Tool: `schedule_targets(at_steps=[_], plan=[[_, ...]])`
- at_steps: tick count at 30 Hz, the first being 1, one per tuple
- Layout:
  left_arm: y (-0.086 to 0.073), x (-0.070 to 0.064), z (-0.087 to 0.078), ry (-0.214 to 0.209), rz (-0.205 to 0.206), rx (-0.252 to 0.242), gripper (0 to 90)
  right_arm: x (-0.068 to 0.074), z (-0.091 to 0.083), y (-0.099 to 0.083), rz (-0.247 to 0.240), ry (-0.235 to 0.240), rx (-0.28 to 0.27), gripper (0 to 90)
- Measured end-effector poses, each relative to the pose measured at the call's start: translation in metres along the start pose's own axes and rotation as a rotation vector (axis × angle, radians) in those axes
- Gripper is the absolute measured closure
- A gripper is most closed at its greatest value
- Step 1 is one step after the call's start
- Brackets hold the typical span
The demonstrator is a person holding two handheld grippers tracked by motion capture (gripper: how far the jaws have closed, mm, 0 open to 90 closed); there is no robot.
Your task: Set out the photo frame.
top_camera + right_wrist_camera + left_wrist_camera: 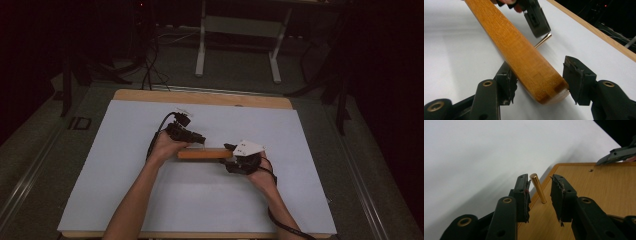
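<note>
Both tongs spread: left tongs [539, 195] straddle brass pin [537, 187], right tongs [539, 80] straddle wooden board [524, 55].

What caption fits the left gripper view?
Open left gripper straddling a slim upright brass pin set in the flat orange-brown wooden board.

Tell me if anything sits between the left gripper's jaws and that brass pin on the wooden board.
Nothing visible does. The brass pin stands in the wooden board, in the open gap of the left gripper, slightly nearer one jaw; contact is unclear.
</note>
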State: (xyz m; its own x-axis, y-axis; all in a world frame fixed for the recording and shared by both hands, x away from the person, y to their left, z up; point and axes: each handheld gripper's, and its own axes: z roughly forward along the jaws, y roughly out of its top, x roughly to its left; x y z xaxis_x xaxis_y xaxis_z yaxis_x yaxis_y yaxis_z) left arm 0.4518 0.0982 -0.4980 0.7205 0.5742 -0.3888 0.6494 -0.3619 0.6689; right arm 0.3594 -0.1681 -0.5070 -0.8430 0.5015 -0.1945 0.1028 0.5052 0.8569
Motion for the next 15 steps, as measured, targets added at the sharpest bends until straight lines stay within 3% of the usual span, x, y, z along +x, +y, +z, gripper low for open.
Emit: schedule_targets(at_steps=[3,13,15], plan=[[-0.002,-0.001,-0.006,0.037,0.017,-0.024,65.3,0.0,0.0,0.0,-0.005,0.0,0.002,45.7],[-0.018,-0.001,-0.034,0.1,0.017,-0.131,61.3,-0.002,0.0,0.001,-0.001,0.005,0.005,46.3],[-0.022,-0.003,-0.042,0.133,0.033,-0.148,60.6,-0.002,0.0,0.001,-0.001,0.006,0.005,46.3]])
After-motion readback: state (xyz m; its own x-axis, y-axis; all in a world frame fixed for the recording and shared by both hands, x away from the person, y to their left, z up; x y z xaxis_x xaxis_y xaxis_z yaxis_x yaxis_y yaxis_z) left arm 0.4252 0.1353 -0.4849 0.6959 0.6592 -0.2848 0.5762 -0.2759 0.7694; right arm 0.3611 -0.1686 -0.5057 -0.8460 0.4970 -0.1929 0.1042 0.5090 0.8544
